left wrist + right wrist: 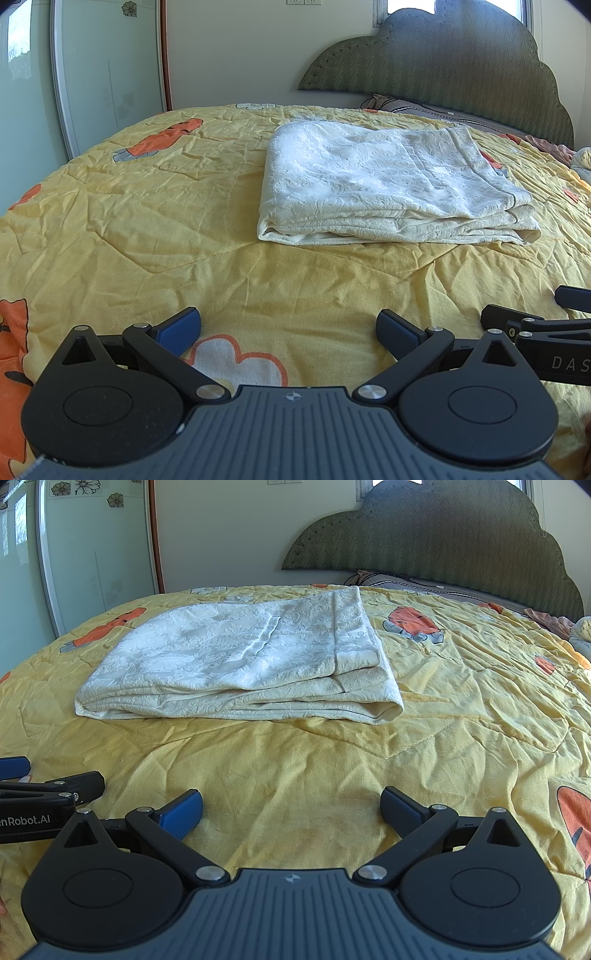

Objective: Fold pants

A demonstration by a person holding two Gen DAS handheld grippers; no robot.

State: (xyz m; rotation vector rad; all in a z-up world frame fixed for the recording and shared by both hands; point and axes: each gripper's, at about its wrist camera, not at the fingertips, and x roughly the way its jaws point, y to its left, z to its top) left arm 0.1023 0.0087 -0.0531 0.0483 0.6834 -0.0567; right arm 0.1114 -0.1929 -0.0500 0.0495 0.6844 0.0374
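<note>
Two grippers hover low over the near part of the yellow quilt (147, 206), side by side, and neither holds anything: the left gripper (289, 330) has its blue pads spread wide apart, and so does the right gripper (291, 810). Farther up the bed lie the cream pants (236, 661), already stacked into a flat, layered rectangle with a rounded fold at the near right corner. Judging by those several layers, the folding looks finished or nearly so; perhaps only a last smoothing is left. Waistband and leg ends cannot be told apart in the textured cloth. Far right, by the green headboard (443, 535), some crumpled bedding is cut off by the frame edge.
</note>
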